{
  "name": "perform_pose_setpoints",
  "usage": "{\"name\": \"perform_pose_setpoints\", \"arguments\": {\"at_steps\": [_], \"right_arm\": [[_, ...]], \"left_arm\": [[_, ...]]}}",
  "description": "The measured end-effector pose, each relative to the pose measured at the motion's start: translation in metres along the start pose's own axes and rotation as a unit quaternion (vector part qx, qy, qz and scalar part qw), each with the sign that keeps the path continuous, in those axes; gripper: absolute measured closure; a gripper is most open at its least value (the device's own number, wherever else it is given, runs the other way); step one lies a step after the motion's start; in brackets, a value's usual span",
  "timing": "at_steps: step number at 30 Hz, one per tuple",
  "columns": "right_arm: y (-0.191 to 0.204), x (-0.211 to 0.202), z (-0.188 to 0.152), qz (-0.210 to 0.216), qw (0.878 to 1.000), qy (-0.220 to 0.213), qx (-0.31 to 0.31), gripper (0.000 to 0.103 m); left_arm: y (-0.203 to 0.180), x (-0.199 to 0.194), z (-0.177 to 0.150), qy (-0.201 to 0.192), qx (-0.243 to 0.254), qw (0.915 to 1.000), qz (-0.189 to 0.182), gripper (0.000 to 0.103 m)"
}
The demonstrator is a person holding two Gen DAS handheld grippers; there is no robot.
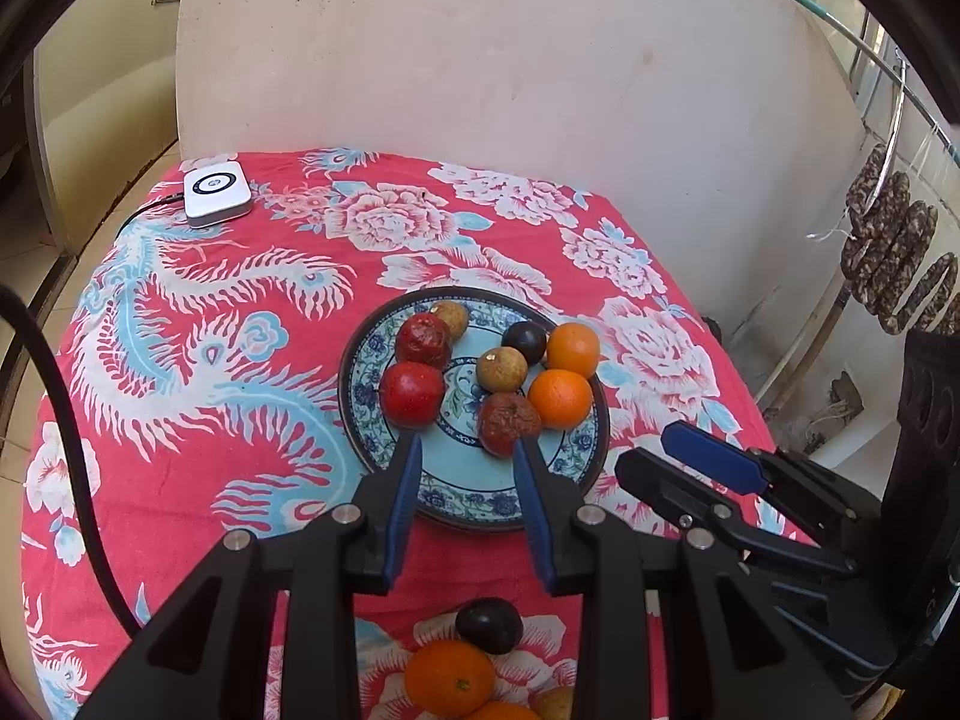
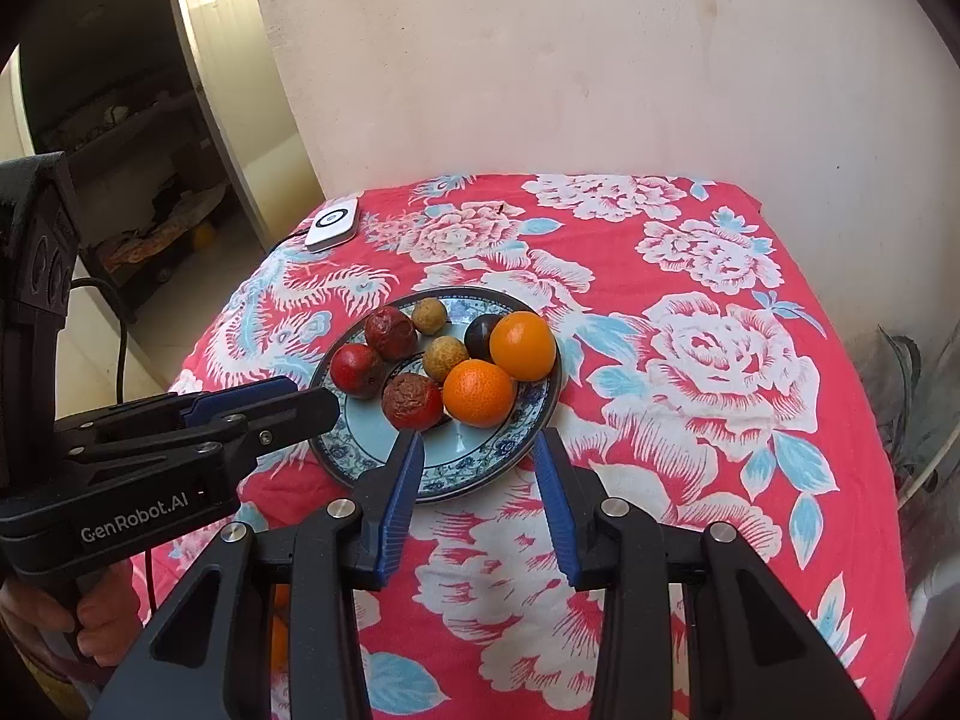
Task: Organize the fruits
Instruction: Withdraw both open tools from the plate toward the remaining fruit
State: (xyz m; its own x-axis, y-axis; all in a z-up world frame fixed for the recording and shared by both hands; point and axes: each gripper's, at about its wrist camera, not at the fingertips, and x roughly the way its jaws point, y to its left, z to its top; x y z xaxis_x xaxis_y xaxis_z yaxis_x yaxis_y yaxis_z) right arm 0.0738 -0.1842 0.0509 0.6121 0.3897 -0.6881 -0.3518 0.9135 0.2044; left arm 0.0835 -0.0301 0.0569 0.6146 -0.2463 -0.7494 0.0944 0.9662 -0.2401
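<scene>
— Where's the fruit?
— Eight pieces on the blue-patterned plate (image 2: 480,468); a plum (image 1: 489,624) and tangerine (image 1: 449,678) lie on the tablecloth (image 2: 720,360).
— And the claws?
— Left gripper (image 1: 467,450) and right gripper (image 2: 477,444) both parted, grasping nothing.

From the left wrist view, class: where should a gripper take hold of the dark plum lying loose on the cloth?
Probably from above, across the widest middle of the dark plum: it is round, and an orange crowds its near side.
</scene>
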Motion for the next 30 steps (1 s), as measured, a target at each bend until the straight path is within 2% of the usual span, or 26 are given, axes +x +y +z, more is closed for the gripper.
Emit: {"name": "perform_pose_setpoints", "arguments": {"at_steps": [16, 30], "right_arm": [[0.016, -0.021, -0.026, 0.008, 1.0, 0.005, -0.001, 0.063], [0.027, -0.035, -0.046, 0.006, 1.0, 0.011, -0.008, 0.063]], "left_arm": [[0.013, -0.035, -0.037, 0.021, -0.01, 0.9997, 0.01, 0.07], [0.006, -0.037, -0.059, 0.049, -0.009, 0.9988, -0.007, 0.068]]}}
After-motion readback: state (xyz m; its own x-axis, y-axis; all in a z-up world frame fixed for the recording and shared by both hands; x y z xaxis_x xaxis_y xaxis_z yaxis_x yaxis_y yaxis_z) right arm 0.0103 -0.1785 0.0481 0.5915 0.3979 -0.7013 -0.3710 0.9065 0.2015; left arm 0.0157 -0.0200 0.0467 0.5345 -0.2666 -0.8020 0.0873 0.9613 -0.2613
